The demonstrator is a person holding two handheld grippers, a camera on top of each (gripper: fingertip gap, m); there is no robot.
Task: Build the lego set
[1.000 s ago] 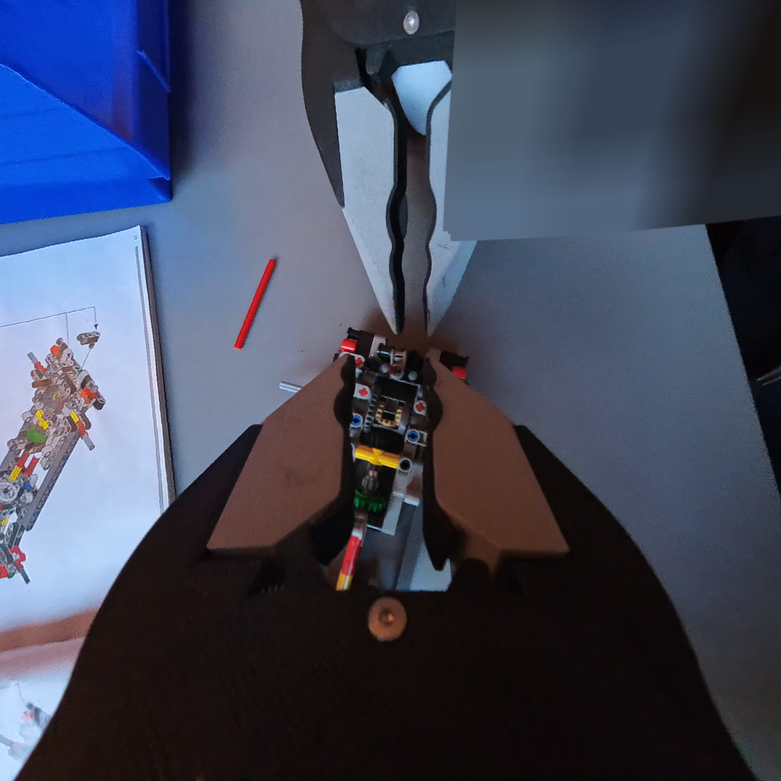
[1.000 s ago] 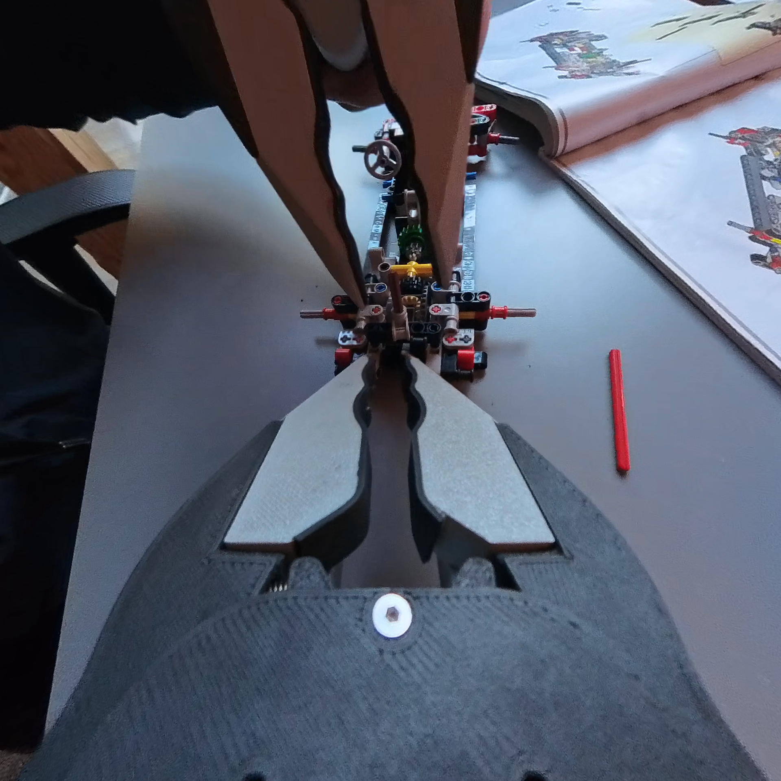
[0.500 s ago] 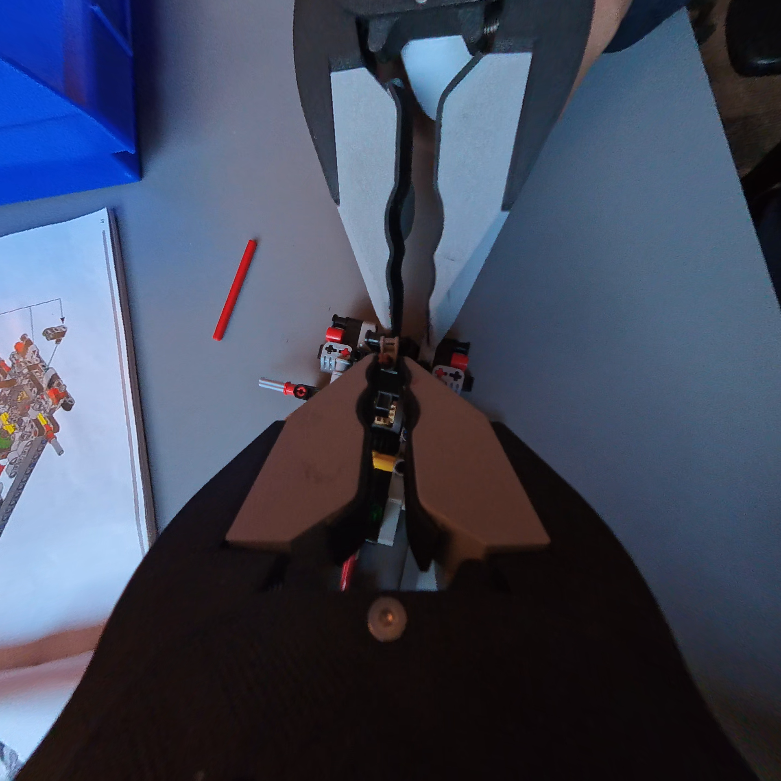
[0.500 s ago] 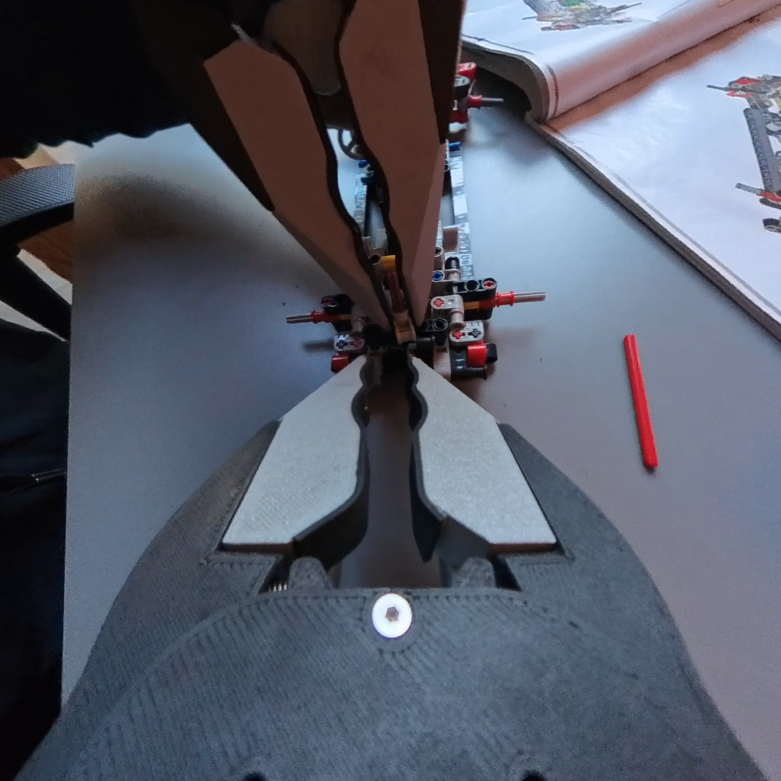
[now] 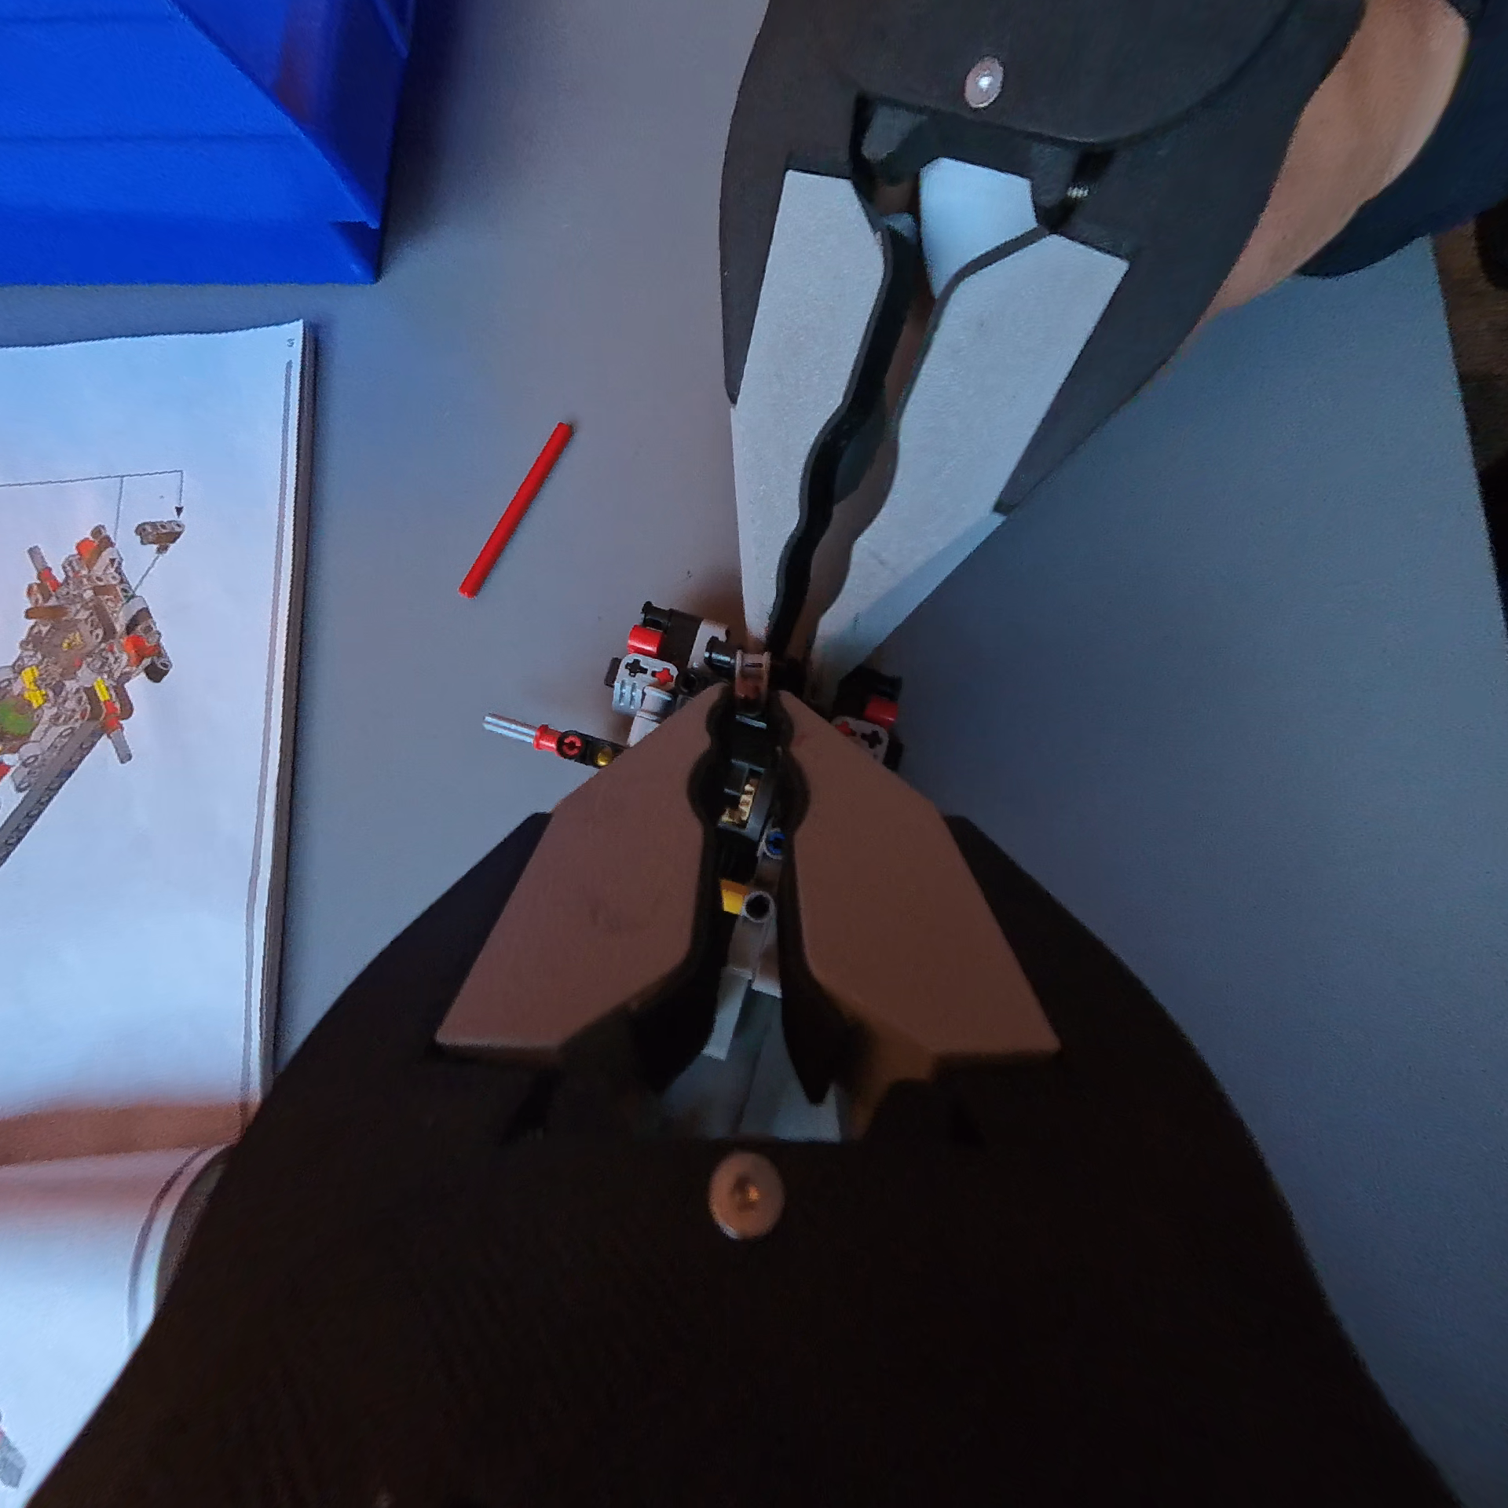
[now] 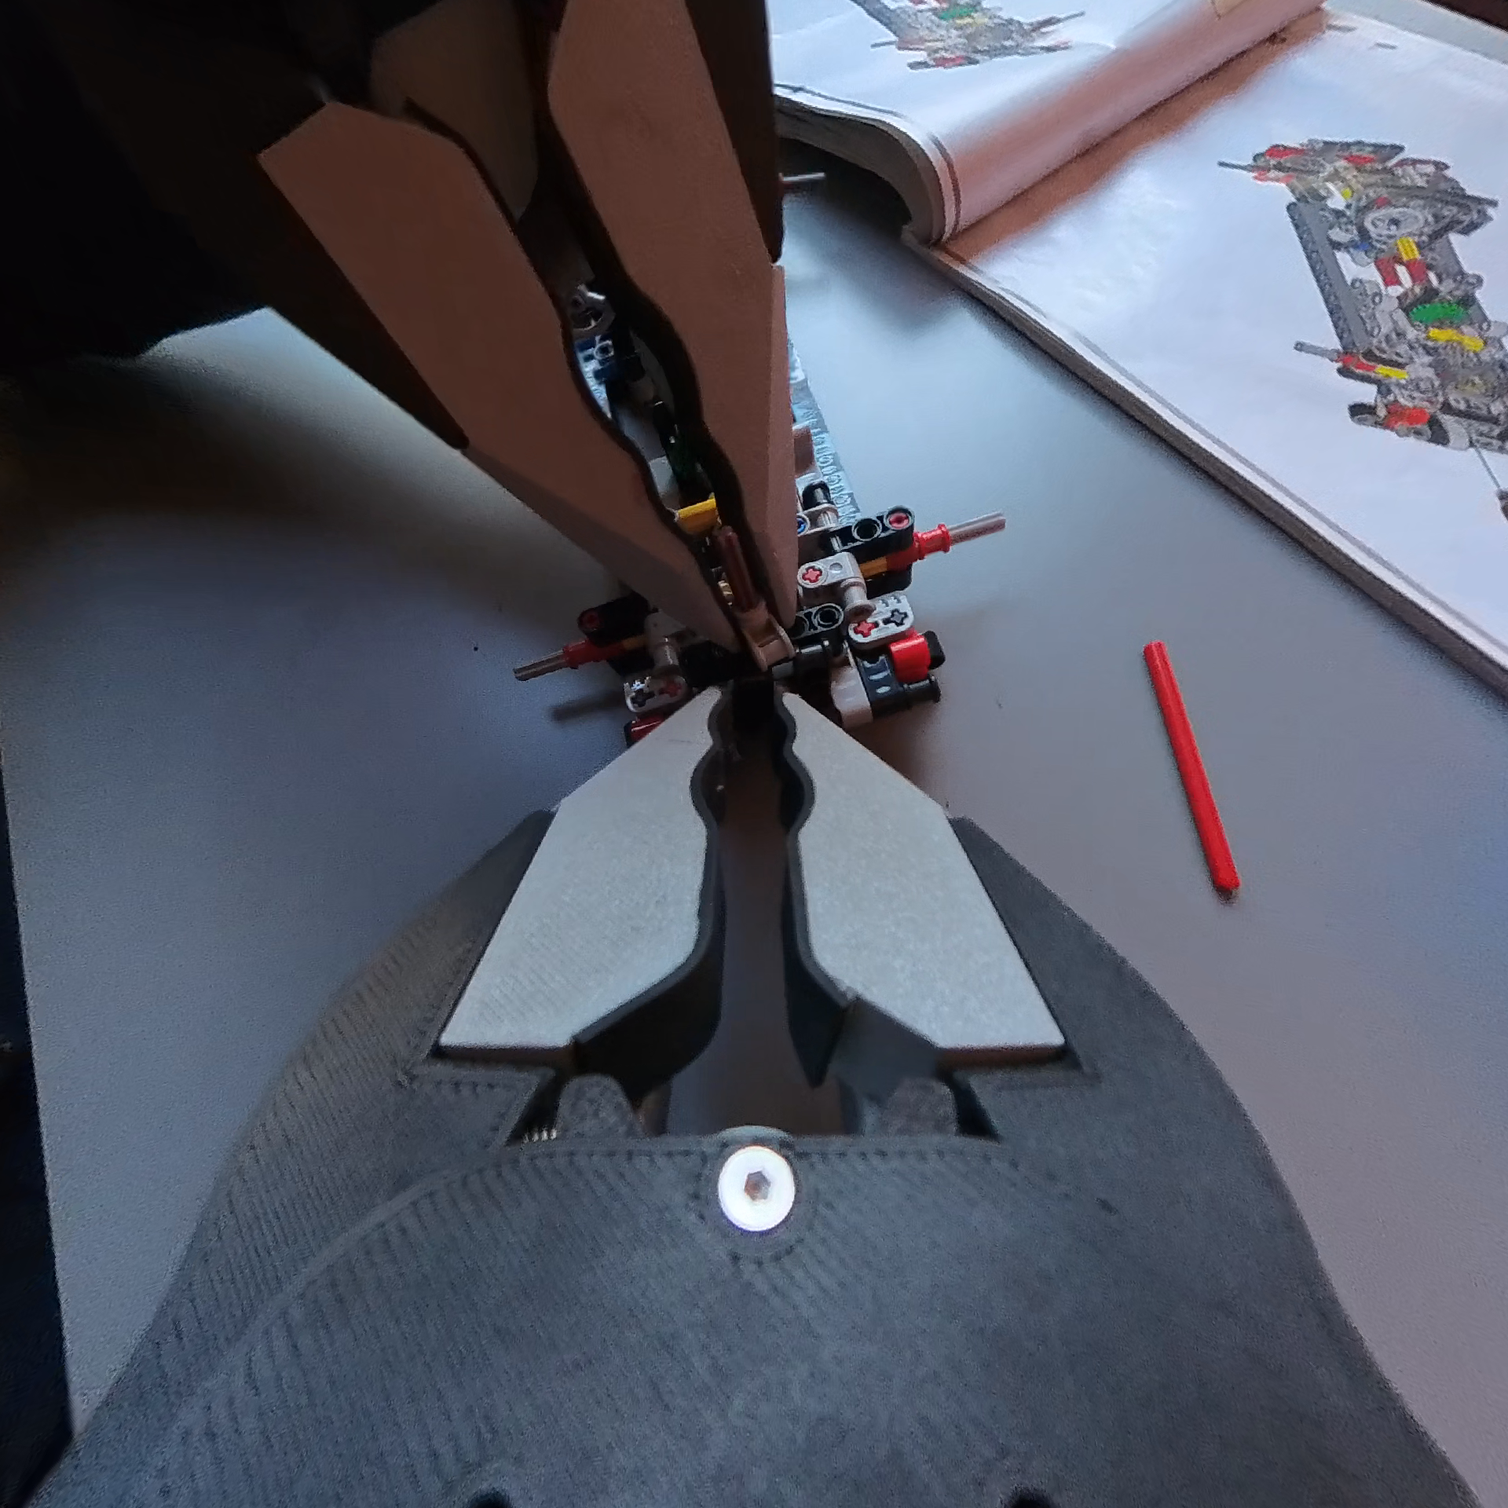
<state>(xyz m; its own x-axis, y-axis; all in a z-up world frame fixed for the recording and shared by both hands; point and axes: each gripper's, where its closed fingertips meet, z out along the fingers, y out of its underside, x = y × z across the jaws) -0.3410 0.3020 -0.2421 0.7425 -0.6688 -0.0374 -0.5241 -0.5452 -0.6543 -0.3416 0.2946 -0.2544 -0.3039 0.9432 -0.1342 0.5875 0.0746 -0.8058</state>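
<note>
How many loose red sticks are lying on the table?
1: a red stick lies alone on the grey table, between the open booklet and the brick model. Others may be hidden.

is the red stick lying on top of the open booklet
No, the red stick lies on the bare grey table, apart from the open booklet.

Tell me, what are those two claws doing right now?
Left gripper pinching a small tan connector on the multicoloured brick chassis model. Right gripper nearly shut at the model's near end. Loose red axle rod alongside.
</note>
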